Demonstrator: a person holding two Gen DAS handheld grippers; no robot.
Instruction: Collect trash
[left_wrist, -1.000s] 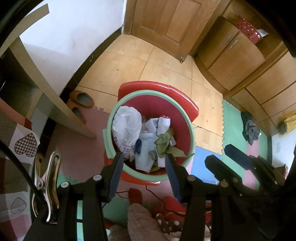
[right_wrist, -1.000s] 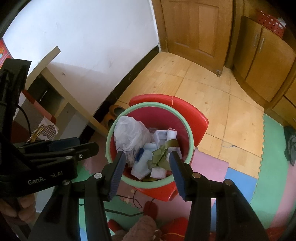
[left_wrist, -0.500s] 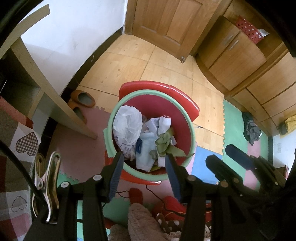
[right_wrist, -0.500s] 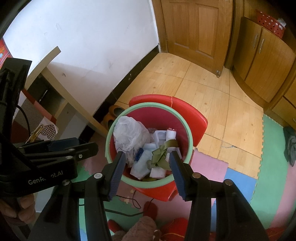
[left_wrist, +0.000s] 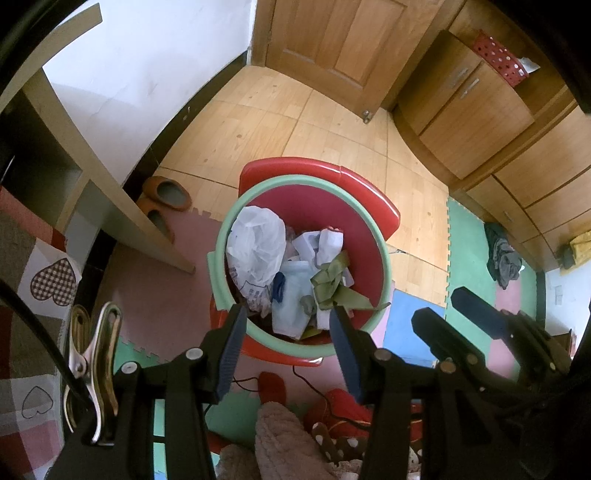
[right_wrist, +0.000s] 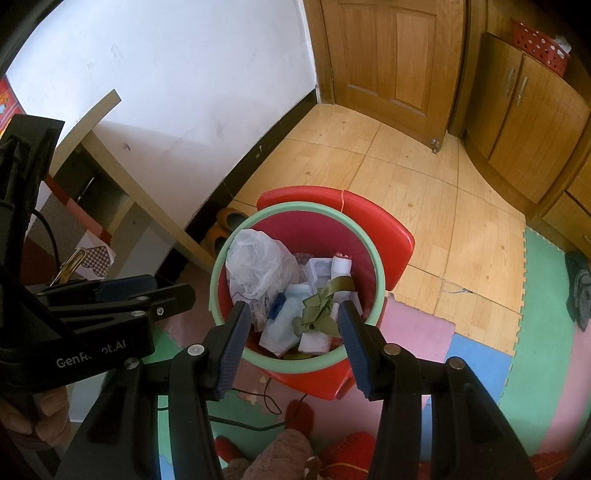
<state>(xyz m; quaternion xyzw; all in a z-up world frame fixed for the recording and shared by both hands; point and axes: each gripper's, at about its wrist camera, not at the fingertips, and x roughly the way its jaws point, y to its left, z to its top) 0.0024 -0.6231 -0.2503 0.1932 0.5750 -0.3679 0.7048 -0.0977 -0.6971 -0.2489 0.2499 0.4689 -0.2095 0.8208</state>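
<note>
A round red plastic bin with a green rim (left_wrist: 218, 258) holds a crumpled white plastic bag (left_wrist: 255, 251), white paper scraps (right_wrist: 321, 269) and olive ribbon (right_wrist: 321, 306); above it, the left gripper (left_wrist: 286, 321) and right gripper (right_wrist: 295, 314) hang open, empty.

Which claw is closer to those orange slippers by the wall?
Left. The left claw hangs on the slippers' side of the red bin; the right claw hovers over the bin's near rim, farther away.

We count one red bin (left_wrist: 354, 218) with a green rim, one white plastic bag (left_wrist: 256, 247) and one green ribbon (left_wrist: 330, 282) inside it, two orange slippers (left_wrist: 168, 190) by the wall, two grippers, one red basket (left_wrist: 500, 61), and one door (left_wrist: 332, 44).
</note>
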